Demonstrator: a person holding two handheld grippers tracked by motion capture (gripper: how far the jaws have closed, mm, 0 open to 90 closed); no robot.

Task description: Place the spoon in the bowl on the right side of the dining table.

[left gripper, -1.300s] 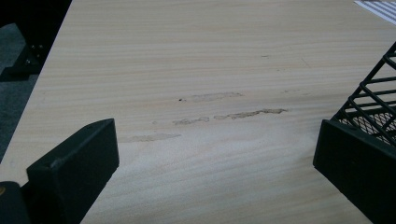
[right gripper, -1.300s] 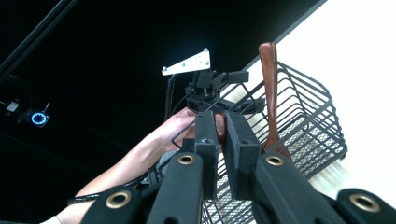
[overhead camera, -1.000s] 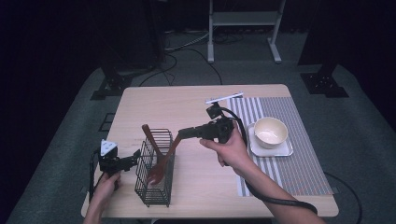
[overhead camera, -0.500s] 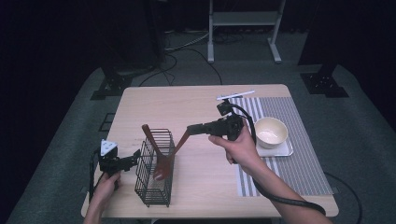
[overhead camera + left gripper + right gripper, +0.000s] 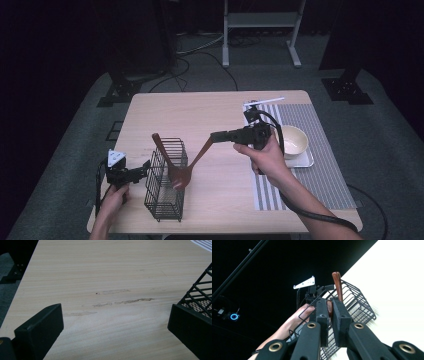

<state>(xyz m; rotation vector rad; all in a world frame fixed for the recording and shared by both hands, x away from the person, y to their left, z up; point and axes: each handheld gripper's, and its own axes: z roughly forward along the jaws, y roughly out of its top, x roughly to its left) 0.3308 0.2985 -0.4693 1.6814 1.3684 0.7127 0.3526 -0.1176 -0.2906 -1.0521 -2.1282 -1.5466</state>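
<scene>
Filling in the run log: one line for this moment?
right gripper: shut on wooden spoon | spoon beside wire basket | left gripper: open at basket

Light wood table (image 5: 210,112) with a few faint smudges on the top. A black wire basket (image 5: 166,180) sits near the front left, and a striped placemat (image 5: 320,170) covers the right side with a small tray (image 5: 305,161) on it.

Two black jaws stand wide apart over the pale wooden table (image 5: 105,272), which bears faint smears between them. A black wire basket (image 5: 200,296) touches the right jaw.
</scene>
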